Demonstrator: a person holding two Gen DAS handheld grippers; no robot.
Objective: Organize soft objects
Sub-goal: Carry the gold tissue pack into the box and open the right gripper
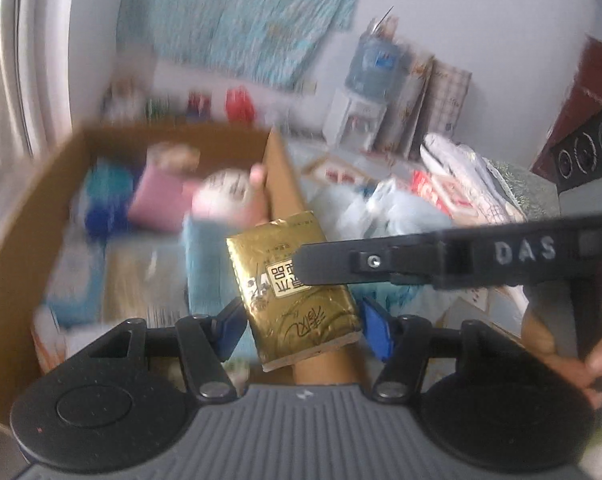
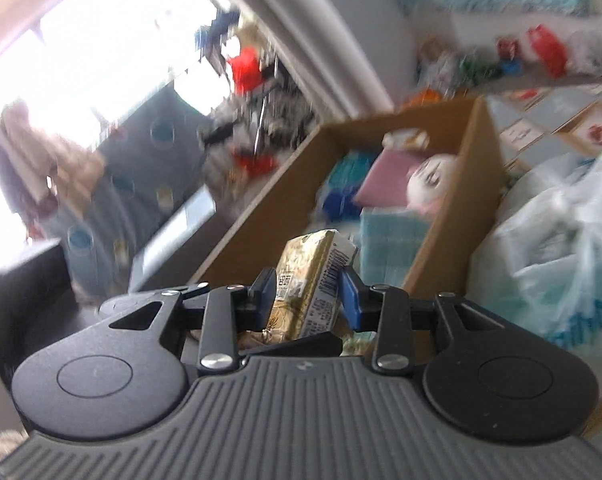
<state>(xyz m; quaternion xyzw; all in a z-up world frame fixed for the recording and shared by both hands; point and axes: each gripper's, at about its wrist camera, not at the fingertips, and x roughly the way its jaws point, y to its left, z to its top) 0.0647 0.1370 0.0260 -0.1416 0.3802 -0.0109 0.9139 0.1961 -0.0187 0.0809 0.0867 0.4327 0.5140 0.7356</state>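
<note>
Both tongs are carrying gold tissue packs toward the cardboard box: left tongs pinching one pack, right tongs squeezing another. Either soft, slick pack risks slipping out short of the box.

One open brown cardboard box holds one pink flat cushion-like item, one round white-and-pink plush toy, one dark blue soft item and one light teal folded textile; further contents are too blurred to count. Two gold foil tissue packets appear, one in each wrist view, and whether they are separate packets cannot be told. Beside the box lie one pale translucent plastic bag and one water dispenser with a single blue bottle.
</note>
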